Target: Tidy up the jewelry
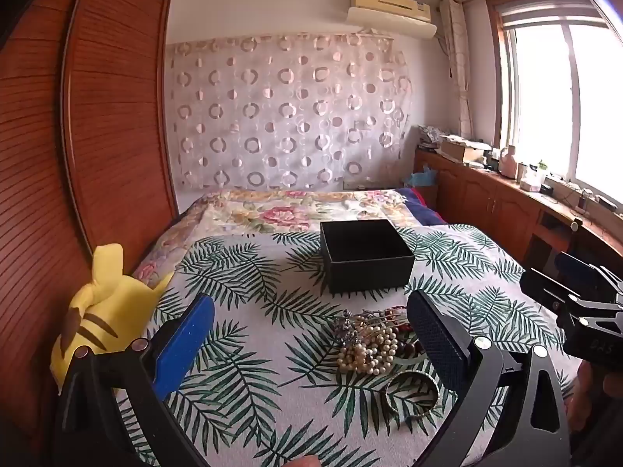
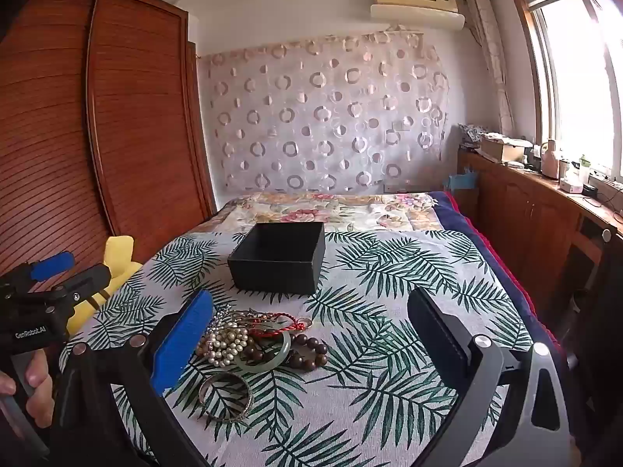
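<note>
I am looking at a bedroom, and my work spot is a bed with a leaf cloth [image 2: 389,311] on it. At the bottom of the left wrist view, my left gripper [image 1: 311,334] has its fingers spread wide with nothing in them. My right gripper [image 2: 311,330] sits at the bottom of the right wrist view, fingers wide apart too, holding nothing.

Low in the middle of the right view lies a metal bangle [image 2: 226,397] flat on the cloth. Just past it is the jewelry pile [image 2: 261,340]: a pearl string [image 2: 224,344], a green jade bangle [image 2: 268,362], brown wood beads [image 2: 311,352] and a red cord [image 2: 284,323], all tangled and touching. In the left view the pile shows at lower middle, partly behind my right finger.

Farther up, in the middle of the frame, stands an open black box [image 2: 278,257], apart from the pile. A yellow plush toy [image 1: 105,311] sits at the left edge. Far back hang a circle-pattern curtain [image 2: 323,116] and a wood wardrobe [image 2: 97,116].
</note>
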`<state>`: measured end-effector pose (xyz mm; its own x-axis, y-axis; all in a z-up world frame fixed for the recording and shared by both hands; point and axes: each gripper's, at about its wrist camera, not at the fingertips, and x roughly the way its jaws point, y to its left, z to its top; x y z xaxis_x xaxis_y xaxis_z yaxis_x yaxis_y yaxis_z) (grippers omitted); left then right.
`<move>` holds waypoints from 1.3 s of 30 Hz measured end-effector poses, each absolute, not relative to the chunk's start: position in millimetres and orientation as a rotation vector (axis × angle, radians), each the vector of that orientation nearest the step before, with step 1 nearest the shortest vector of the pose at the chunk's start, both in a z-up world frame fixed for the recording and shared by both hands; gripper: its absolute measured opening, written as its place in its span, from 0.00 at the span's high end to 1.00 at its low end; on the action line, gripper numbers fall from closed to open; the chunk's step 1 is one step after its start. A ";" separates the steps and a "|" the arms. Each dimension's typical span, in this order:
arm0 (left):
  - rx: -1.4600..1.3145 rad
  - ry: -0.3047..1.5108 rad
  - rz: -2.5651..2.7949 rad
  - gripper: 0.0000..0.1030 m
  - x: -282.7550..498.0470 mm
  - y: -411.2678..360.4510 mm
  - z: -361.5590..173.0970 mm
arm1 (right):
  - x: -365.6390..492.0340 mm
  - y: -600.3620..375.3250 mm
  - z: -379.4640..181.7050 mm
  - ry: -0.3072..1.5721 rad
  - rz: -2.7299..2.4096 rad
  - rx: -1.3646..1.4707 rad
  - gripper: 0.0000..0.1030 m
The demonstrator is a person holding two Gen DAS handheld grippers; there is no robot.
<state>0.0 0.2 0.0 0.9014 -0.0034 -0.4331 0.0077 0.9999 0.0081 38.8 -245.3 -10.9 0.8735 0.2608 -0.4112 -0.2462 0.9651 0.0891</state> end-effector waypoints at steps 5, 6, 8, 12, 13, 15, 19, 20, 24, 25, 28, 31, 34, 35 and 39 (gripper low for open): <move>0.012 0.445 -0.004 0.07 -0.1 0.0 0.1 | 38.7 -245.4 -10.1 0.434 0.264 0.034 0.02; 0.012 0.445 -0.005 0.07 -0.2 0.1 0.1 | 38.8 -245.4 -10.0 0.435 0.265 0.035 0.02; 0.010 0.443 -0.004 0.07 -0.1 0.3 0.1 | 39.1 -245.5 -9.8 0.435 0.266 0.037 0.02; 0.012 0.442 -0.003 0.07 0.2 0.4 0.1 | 37.9 -244.6 -9.3 0.431 0.265 0.031 0.02; 0.010 0.441 -0.005 0.07 -0.1 0.6 0.2 | 38.1 -244.5 -9.5 0.432 0.265 0.032 0.02; 0.010 0.440 -0.005 0.07 -0.2 0.6 0.2 | 37.9 -244.2 -9.4 0.431 0.264 0.031 0.02; 0.009 0.441 -0.005 0.07 0.1 0.9 0.2 | 38.1 -244.0 -9.8 0.431 0.265 0.032 0.02; 0.009 0.440 -0.005 0.07 -0.3 0.8 0.3 | 38.3 -243.9 -9.8 0.432 0.265 0.031 0.02; 0.010 0.438 -0.008 0.07 -0.2 0.4 0.3 | 37.8 -244.7 -9.4 0.432 0.266 0.033 0.02; 0.009 0.437 -0.010 0.07 0.0 0.5 0.4 | 37.7 -244.9 -9.2 0.432 0.265 0.032 0.02; 0.011 0.439 -0.011 0.07 -2.3 4.0 5.9 | 37.6 -245.6 -9.1 0.432 0.265 0.031 0.02; 0.011 0.437 -0.010 0.07 -2.5 2.8 5.1 | 37.3 -246.3 -8.7 0.432 0.265 0.032 0.02; 0.012 0.437 -0.008 0.07 -2.4 3.0 5.6 | 38.1 -246.6 -9.2 0.433 0.266 0.032 0.02; 0.011 0.438 -0.008 0.07 -1.9 1.9 4.9 | 38.5 -246.7 -9.5 0.432 0.265 0.032 0.02; 0.011 0.439 -0.008 0.07 -3.3 0.9 7.0 | 33.9 -243.4 -7.9 0.432 0.266 0.034 0.02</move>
